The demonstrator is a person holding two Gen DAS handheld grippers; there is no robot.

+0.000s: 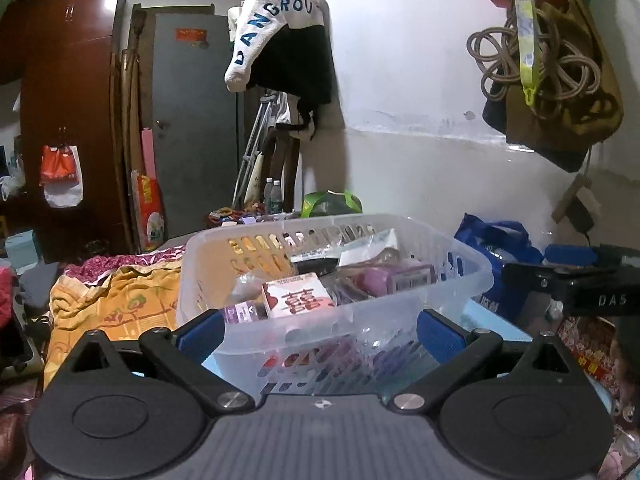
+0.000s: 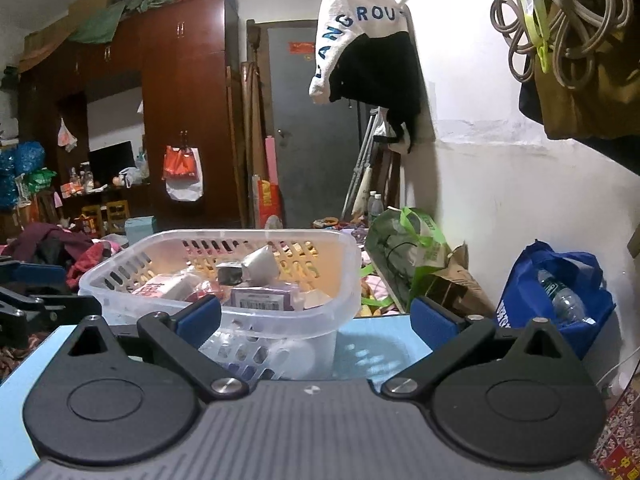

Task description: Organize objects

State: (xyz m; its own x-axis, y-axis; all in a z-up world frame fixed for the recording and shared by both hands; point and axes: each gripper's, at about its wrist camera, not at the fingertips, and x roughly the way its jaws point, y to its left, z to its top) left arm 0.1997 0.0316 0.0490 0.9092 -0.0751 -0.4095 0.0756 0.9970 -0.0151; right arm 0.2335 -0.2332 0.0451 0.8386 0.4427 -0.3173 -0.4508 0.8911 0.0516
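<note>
Left wrist view: left gripper (image 1: 320,334) spread wide, nothing between the blue pads (image 1: 202,334), parked just in front of the clear plastic basket (image 1: 452,280) on the light blue table (image 1: 492,322); basket already loaded with a white-and-red box (image 1: 298,300), a purple pack (image 1: 404,278) and some wrapped bits, too cluttered to list fully; orange blanket (image 1: 116,304) to the left of the basket, other gripper's black body at the right edge. Right wrist view: right gripper (image 2: 316,322) also released and empty, aimed at the same basket's near right corner; inside, a purple barcoded box (image 2: 260,298), a white cone-shaped thing (image 2: 262,264), a pinkish pack (image 2: 168,286); bare tabletop around the basket, blue bag (image 2: 560,280) with a bottle and green bag (image 2: 404,248) off to the right. Looks mostly done: loose items binned, nothing visible left on the table to pick
</note>
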